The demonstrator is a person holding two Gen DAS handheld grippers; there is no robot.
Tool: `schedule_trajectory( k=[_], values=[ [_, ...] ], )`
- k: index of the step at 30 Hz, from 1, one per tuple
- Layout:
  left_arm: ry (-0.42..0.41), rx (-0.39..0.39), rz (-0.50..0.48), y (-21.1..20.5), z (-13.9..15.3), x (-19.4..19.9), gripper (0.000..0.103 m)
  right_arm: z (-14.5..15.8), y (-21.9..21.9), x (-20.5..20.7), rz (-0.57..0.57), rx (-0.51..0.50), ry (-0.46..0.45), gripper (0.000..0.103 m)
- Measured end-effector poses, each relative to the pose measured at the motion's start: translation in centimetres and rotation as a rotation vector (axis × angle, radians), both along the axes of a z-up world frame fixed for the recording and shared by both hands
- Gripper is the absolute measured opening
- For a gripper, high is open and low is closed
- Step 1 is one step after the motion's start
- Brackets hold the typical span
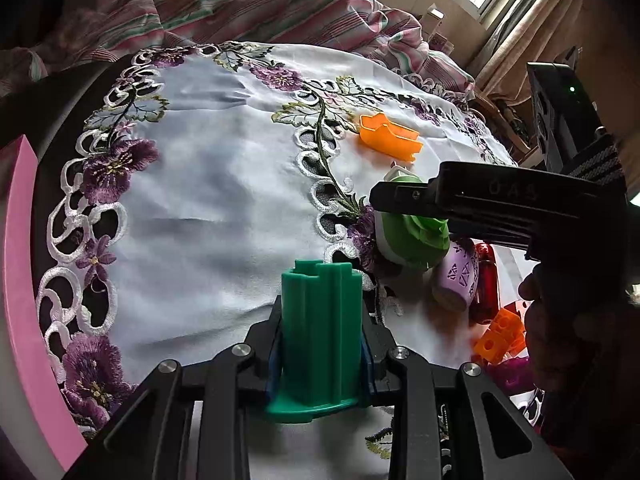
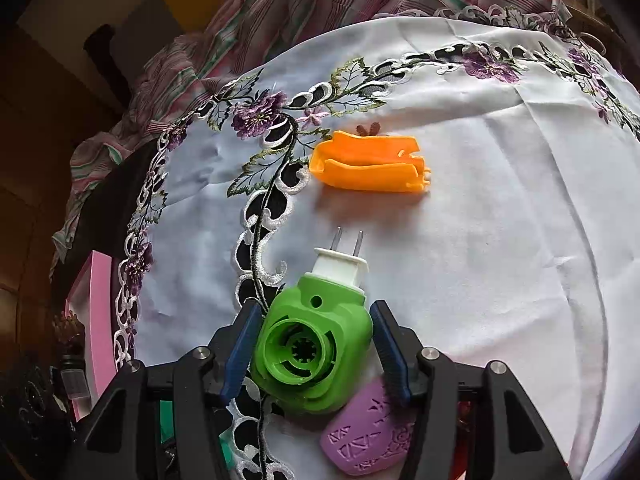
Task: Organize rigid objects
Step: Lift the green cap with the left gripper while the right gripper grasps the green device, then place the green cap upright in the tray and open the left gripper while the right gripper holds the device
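Note:
My left gripper [image 1: 322, 312] is shut on a dark green ridged plastic piece [image 1: 320, 336], which stands upright between the blue pads just above the white embroidered tablecloth [image 1: 200, 200]. My right gripper [image 2: 315, 308] is shut on a light green plug-in device [image 2: 316, 348] with a white two-pin plug [image 2: 340, 266] that points away from me. Both pads rest against its sides. The left wrist view shows the same device [image 1: 416, 240] under the right gripper's black body [image 1: 500, 204]. An orange open plastic piece [image 2: 370, 164] lies on the cloth beyond it.
A lilac patterned object [image 2: 368, 436] lies against the green device's near side. Beside it are a red translucent bottle [image 1: 486, 280] and orange perforated blocks [image 1: 500, 336]. A pink board [image 1: 24, 280] borders the table's left edge. Striped fabric [image 1: 260, 8] is bunched along the far side.

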State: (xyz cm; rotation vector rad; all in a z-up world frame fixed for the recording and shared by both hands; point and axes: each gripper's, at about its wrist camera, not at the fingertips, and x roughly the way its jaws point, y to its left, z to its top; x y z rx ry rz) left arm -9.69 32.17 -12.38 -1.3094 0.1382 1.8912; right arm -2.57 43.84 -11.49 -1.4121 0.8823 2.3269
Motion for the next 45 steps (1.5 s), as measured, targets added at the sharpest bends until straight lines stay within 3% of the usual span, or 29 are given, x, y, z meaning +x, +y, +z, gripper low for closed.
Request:
schedule_trajectory(
  k=[7, 11, 17, 23, 29, 37, 45],
  values=[
    [-0.016, 0.011, 0.012, -0.2, 0.1, -0.2, 0.03, -0.2, -0.4, -0.3, 0.023, 0.034, -0.018, 0.058],
    [0.016, -0.012, -0.007, -0.4, 0.7, 0.3, 0.03, -0.3, -0.7, -0.4, 0.036, 0.054, -0.025, 0.058],
    [0.031, 0.022, 0.018, -2.4, 2.9, 1.1, 0.03, -0.6, -2.3, -0.8, 0.104, 0.162, -0.056, 0.058],
    [0.123, 0.012, 0.056, -5.0, 5.5, 2.4, 0.03, -0.6, -2.9, -1.1, 0.132, 0.228, -0.083, 0.056],
    [0.231, -0.024, 0.121, -8.0, 7.3, 3.7, 0.03, -0.5, -2.4, -0.9, 0.118, 0.206, -0.074, 0.055],
    [0.298, -0.048, 0.206, -12.3, 8.3, 4.2, 0.03, -0.5, -2.7, -1.0, 0.13, 0.239, -0.077, 0.055],
    [0.29, -0.067, 0.261, -15.2, 8.1, 4.2, 0.03, -0.5, -3.1, -0.9, 0.139, 0.261, -0.078, 0.054]
  ],
)
